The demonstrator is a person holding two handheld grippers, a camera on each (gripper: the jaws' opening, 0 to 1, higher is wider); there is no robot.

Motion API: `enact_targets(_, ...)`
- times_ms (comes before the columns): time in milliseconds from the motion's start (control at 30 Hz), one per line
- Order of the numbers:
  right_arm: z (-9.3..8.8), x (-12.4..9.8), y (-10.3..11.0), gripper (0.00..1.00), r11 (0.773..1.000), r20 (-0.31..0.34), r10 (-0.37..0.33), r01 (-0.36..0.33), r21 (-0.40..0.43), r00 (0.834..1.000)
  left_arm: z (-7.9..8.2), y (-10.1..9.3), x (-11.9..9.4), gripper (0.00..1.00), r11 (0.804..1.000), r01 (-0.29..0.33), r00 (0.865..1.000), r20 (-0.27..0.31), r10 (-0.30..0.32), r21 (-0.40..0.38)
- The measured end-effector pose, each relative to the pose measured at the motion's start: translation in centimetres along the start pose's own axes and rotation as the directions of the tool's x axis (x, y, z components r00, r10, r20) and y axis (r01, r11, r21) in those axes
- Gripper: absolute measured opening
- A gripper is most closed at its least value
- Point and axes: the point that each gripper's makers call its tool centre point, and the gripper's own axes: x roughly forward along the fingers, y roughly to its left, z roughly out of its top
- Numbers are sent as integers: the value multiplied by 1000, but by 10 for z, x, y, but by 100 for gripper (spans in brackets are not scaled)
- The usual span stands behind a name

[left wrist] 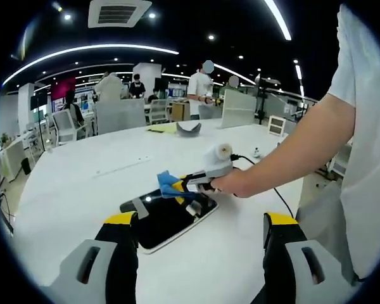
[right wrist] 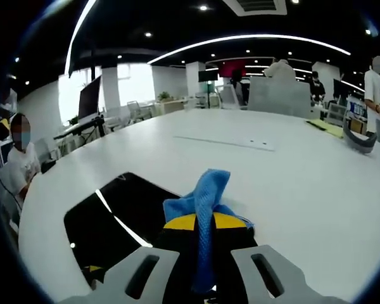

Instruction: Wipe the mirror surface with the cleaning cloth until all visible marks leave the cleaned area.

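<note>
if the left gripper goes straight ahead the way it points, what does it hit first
Most likely the mirror lying flat on the white table, just ahead between its open jaws. Beyond it is the right gripper holding the blue cloth. Depth is hard to judge here.

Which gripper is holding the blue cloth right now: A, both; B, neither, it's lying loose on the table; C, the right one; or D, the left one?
C: in the right gripper view the cloth is pinched between that gripper's shut jaws, over the mirror; the left gripper stands open, holding nothing.
</note>
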Motion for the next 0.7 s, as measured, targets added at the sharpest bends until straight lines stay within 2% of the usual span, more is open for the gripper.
enact_targets(267, 1, 4, 1, 3, 1000, -8, -3, 3, 8, 1000, 1, 0, -6, 82, 1000, -5, 1000, 13, 5, -4)
enact_targets(367, 1, 3, 3, 3, 1000, -11, 1, -1, 10, 1000, 3, 2, -9, 82, 999, -9, 999, 34, 10, -49)
enact_targets(700, 2, 4, 9, 3, 1000, -19, 22, -21, 19, 1000, 5, 6, -14, 81, 999, -25, 999, 37, 27, -37)
